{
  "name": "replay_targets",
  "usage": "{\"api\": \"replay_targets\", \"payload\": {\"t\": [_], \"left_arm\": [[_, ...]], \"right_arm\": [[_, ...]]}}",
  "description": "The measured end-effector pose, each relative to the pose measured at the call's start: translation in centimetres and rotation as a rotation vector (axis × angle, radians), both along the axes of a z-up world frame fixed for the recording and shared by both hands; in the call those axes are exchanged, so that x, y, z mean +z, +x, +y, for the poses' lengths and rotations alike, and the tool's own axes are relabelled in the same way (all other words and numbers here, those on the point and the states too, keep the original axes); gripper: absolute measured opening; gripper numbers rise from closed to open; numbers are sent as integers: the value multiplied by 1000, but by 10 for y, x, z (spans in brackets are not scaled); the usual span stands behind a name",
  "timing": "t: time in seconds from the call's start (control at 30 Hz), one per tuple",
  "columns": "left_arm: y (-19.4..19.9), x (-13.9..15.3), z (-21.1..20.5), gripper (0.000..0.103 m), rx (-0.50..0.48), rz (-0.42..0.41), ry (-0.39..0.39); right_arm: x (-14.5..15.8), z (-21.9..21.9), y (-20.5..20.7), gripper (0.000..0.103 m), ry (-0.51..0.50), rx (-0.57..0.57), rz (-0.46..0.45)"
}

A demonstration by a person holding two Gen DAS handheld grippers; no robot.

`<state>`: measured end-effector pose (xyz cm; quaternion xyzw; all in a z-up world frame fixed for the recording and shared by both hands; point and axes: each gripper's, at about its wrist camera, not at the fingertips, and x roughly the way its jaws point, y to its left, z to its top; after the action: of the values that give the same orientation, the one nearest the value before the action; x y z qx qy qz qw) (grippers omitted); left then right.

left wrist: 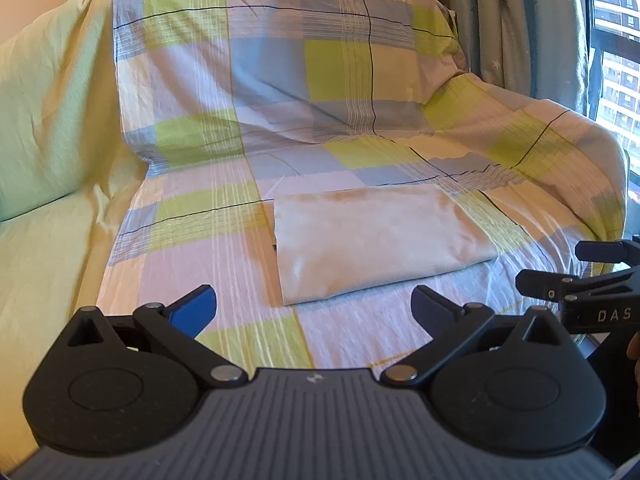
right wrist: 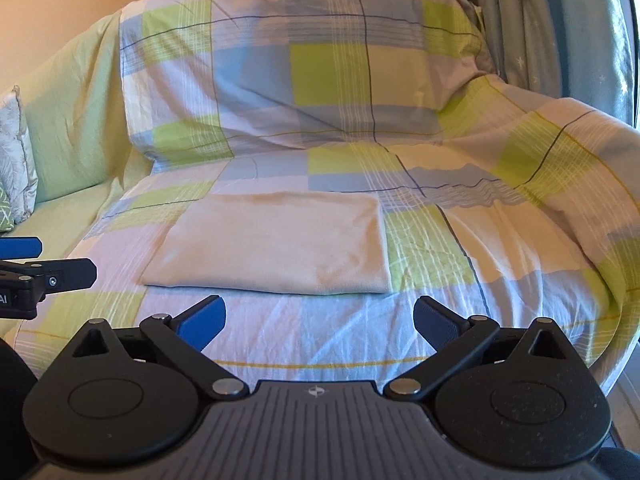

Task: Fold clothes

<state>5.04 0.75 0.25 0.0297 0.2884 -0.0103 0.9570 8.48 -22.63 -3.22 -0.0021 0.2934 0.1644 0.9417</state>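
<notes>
A folded cream cloth [left wrist: 376, 240] lies flat as a neat rectangle on the sofa seat, which is covered by a checked sheet [left wrist: 208, 240]. It also shows in the right wrist view [right wrist: 276, 248]. My left gripper [left wrist: 314, 308] is open and empty, just in front of the cloth's near edge and apart from it. My right gripper [right wrist: 320, 320] is open and empty, also in front of the cloth's near edge. The right gripper shows from the side at the left wrist view's right edge [left wrist: 592, 276], and the left gripper at the right wrist view's left edge [right wrist: 40, 268].
The checked sheet [right wrist: 460, 240] drapes over the sofa back and right armrest. A plain green cover [left wrist: 52, 128] lies over the sofa's left part. A patterned cushion [right wrist: 14, 160] stands at far left. Curtains [left wrist: 520, 28] and a window [left wrist: 616, 60] are at right.
</notes>
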Motion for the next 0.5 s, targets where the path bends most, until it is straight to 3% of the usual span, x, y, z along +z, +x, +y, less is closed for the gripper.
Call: {"api": "replay_targets", "payload": {"t": [0.5], "left_arm": [[-3, -1, -1, 102, 22, 62, -42]], "right_arm": [[20, -7, 5, 103, -25, -40, 108]]}}
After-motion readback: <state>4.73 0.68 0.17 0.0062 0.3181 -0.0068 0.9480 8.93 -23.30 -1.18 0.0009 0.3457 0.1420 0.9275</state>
